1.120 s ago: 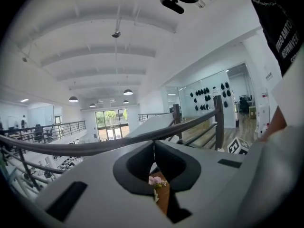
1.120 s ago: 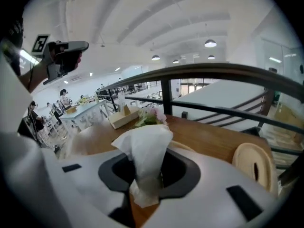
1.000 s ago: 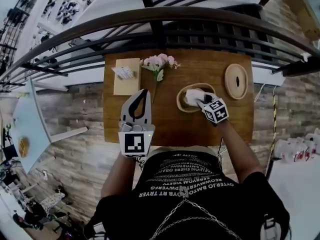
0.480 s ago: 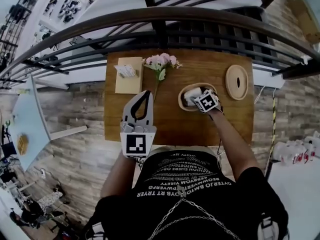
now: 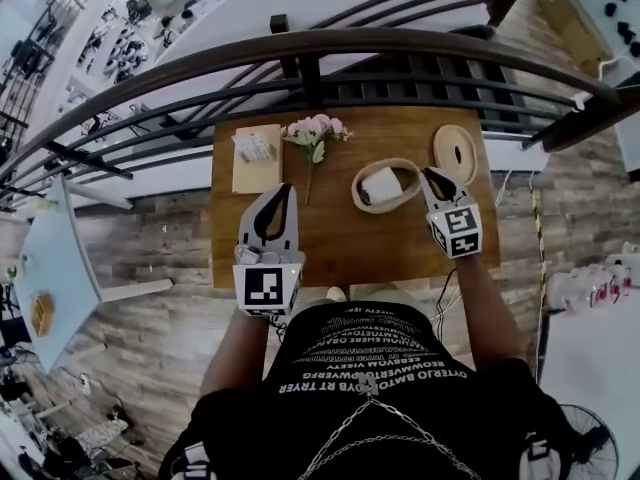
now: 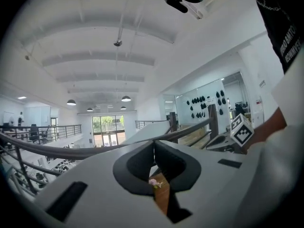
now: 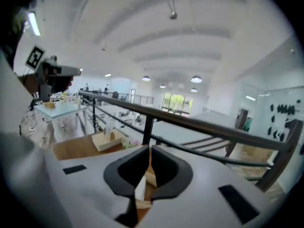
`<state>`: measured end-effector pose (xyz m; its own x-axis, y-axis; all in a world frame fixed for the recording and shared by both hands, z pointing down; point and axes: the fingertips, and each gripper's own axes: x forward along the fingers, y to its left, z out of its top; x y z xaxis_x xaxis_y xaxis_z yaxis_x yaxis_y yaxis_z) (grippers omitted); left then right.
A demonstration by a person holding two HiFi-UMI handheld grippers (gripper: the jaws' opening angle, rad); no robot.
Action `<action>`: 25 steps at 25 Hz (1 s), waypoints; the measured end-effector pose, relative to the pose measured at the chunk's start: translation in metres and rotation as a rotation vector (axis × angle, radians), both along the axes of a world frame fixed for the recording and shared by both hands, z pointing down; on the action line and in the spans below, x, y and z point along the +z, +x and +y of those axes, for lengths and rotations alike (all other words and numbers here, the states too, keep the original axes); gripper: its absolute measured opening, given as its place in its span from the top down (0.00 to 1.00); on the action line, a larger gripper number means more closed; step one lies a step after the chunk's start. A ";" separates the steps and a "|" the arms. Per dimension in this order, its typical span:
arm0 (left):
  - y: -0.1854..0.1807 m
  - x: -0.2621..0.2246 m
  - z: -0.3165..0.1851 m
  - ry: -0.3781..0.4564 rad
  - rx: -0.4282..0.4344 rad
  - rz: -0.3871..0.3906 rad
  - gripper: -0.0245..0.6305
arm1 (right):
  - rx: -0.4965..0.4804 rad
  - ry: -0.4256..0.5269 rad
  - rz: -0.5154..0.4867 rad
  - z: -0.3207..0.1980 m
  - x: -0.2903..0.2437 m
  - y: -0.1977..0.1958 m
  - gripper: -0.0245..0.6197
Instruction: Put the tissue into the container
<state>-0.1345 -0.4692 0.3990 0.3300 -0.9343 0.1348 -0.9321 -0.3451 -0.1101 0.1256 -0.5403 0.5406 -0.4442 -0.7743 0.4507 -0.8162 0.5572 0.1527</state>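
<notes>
A crumpled white tissue point(image 5: 381, 184) lies inside the oval wooden container point(image 5: 366, 200) at the middle of the table. My right gripper point(image 5: 430, 176) hovers just right of the container, between it and the round slotted lid point(image 5: 455, 154); its jaws are closing, nearly together, with nothing between them. In the right gripper view the tissue point(image 7: 141, 189) shows through the slit below the right gripper's point(image 7: 149, 147) tips. My left gripper point(image 5: 283, 190) stays over the table's left half, shut and empty; in the left gripper view the left gripper's point(image 6: 153, 142) tips touch.
A flat wooden tissue box point(image 5: 257, 158) with a tissue sticking out stands at the back left. Pink flowers point(image 5: 315, 128) lie beside it. A dark metal railing point(image 5: 330, 53) runs behind the wooden table point(image 5: 340, 248). Plank floor surrounds the table.
My right gripper was down at the container on the tissue; it has drawn back to the right, leaving the tissue inside. The left gripper has barely moved.
</notes>
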 end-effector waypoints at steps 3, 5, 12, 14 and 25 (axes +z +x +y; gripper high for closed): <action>0.003 -0.014 0.016 0.033 0.027 0.014 0.92 | 0.045 0.177 -0.061 0.036 -0.074 0.009 0.94; 0.006 -0.023 0.028 0.058 0.049 0.011 0.92 | 0.061 0.255 -0.072 0.063 -0.113 0.013 0.94; 0.017 -0.036 0.053 0.091 0.103 0.008 0.92 | 0.128 0.335 -0.064 0.118 -0.164 0.027 0.94; 0.022 -0.037 0.057 0.086 0.117 0.013 0.92 | 0.137 0.317 -0.070 0.124 -0.162 0.030 0.94; 0.045 -0.036 0.057 0.079 0.102 0.010 0.92 | 0.083 0.275 -0.067 0.122 -0.153 0.037 0.94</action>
